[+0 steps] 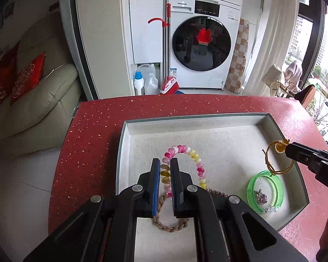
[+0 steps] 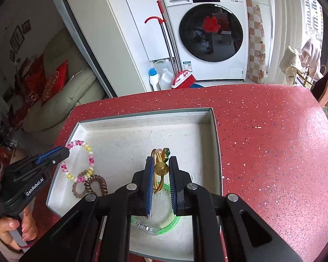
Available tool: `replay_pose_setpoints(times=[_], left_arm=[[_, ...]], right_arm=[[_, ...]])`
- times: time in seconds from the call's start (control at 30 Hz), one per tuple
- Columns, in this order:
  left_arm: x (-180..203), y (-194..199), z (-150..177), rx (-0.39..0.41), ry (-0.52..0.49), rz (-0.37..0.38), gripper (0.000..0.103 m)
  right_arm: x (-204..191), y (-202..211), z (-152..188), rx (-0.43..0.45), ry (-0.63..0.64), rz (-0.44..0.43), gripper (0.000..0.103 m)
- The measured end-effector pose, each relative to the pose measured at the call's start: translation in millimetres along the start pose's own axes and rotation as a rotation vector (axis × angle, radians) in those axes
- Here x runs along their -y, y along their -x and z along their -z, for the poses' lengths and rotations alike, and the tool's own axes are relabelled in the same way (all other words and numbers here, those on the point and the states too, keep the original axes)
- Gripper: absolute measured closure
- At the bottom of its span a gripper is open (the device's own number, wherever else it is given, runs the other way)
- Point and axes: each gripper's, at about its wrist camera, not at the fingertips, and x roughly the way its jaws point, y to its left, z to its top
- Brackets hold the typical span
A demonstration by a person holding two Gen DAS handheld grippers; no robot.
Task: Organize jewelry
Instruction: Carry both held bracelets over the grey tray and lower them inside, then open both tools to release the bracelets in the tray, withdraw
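A shallow white-lined tray [image 1: 192, 119] [image 2: 142, 114] lies on a red speckled table [image 1: 94, 135]. My left gripper [image 1: 165, 163] [image 2: 64, 150] is shut on a pink, yellow and white spiral hair tie [image 1: 195, 157] [image 2: 90, 159] over the tray's left side. Over the right side, my right gripper [image 2: 161, 163] [image 1: 288, 150] is shut on a gold wire bangle [image 2: 161, 168] [image 1: 281, 147] with an amber bead. Beneath that bangle lies a green plastic bangle [image 1: 251, 187] [image 2: 175, 221] with a pink-stone ring [image 1: 261, 197] inside it.
A braided brown hair tie [image 1: 164, 223] [image 2: 76, 191] and a brown spiral coil [image 1: 218, 193] [image 2: 99, 183] lie near the tray's front left. Behind the table stand a washing machine [image 1: 202, 43], a red broom [image 1: 169, 85] and bottles [image 1: 138, 83]; a sofa [image 1: 39, 100] is left.
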Motion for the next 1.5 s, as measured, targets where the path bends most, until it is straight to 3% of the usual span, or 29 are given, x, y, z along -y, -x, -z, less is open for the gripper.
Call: replay_pose_setpoints(times=[0.6,0.63,0.73,0.77,1.37,1.4,1.43,1.47,1.5], left_arm=[[10,-36,16,-0.088,-0.03,-0.064,0.075],[10,-35,16,-0.084,-0.027,-0.064,0.075],[10,-32,16,-0.079,-0.024,-0.06,0.075],[9,-32,16,-0.077,-0.026,-0.059,0.075],[-4,27,19,0.05,-0.007,-0.021,0.074],[-4,32,20,0.054,-0.003,-0.016,0.07],[-6,36,21,0.057,0.004,-0.012,0.03],[-8,41,23,0.067,0.019,-0.015,0.0],[-10,50,26,0.104,0.035,-0.022,0.0]], right_arm=[[26,-31,19,-0.082,-0.09,0.023,0.087],[27,-31,19,-0.083,-0.094,0.017,0.085],[25,-25,18,-0.069,-0.09,-0.014,0.054],[22,-23,17,-0.06,-0.088,-0.021,0.048],[1,33,39,0.013,-0.097,-0.105,0.041],[0,35,41,0.016,-0.094,-0.105,0.041],[-1,38,42,0.016,-0.092,-0.107,0.04],[-2,41,44,0.017,-0.091,-0.108,0.04],[-3,44,46,0.017,-0.09,-0.11,0.04]])
